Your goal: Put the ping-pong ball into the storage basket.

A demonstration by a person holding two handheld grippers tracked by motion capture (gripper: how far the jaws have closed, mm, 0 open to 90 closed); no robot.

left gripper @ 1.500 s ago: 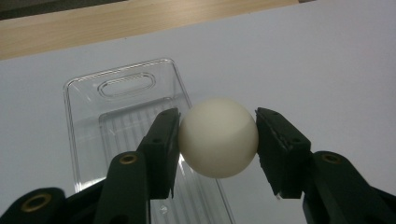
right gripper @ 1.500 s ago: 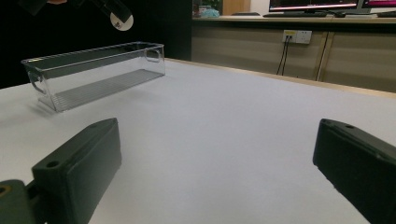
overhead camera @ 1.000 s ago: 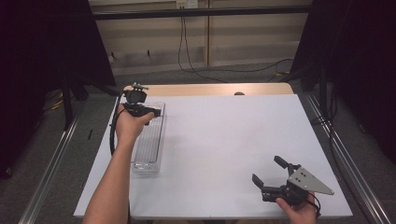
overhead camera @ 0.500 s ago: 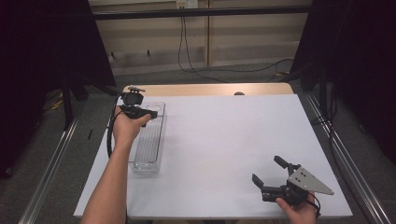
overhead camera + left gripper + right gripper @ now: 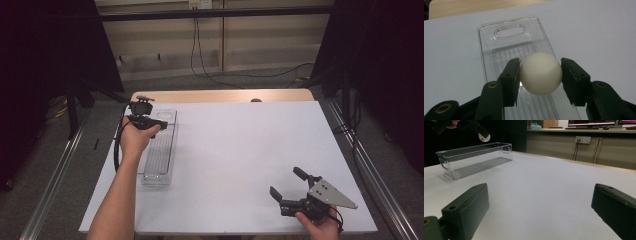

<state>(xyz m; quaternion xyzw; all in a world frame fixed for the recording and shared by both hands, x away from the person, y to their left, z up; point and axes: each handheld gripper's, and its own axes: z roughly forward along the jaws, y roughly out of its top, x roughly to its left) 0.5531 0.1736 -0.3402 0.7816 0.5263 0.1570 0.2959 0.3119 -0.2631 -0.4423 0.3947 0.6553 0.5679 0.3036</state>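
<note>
Gripping a smooth round ball (image 5: pixel 540 73) above ribbed clear tray (image 5: pixel 506 50).

— What was seen beneath everything?
— A white table top (image 5: pixel 240 150) was seen, with a wooden strip (image 5: pixel 225 95) left bare along its far edge. A small dark object (image 5: pixel 256 100), too small to be identified, was noted on that strip.
— And around it?
— Black curtains (image 5: pixel 50 50) were hung at both sides, and 2 metal rails (image 5: pixel 55 170) were laid on the floor, 1 per side. A cable (image 5: pixel 200 55) was run down the back wall from a socket (image 5: pixel 199 4). 2 lit monitors (image 5: pixel 591 122) were caught in the right gripper view.
</note>
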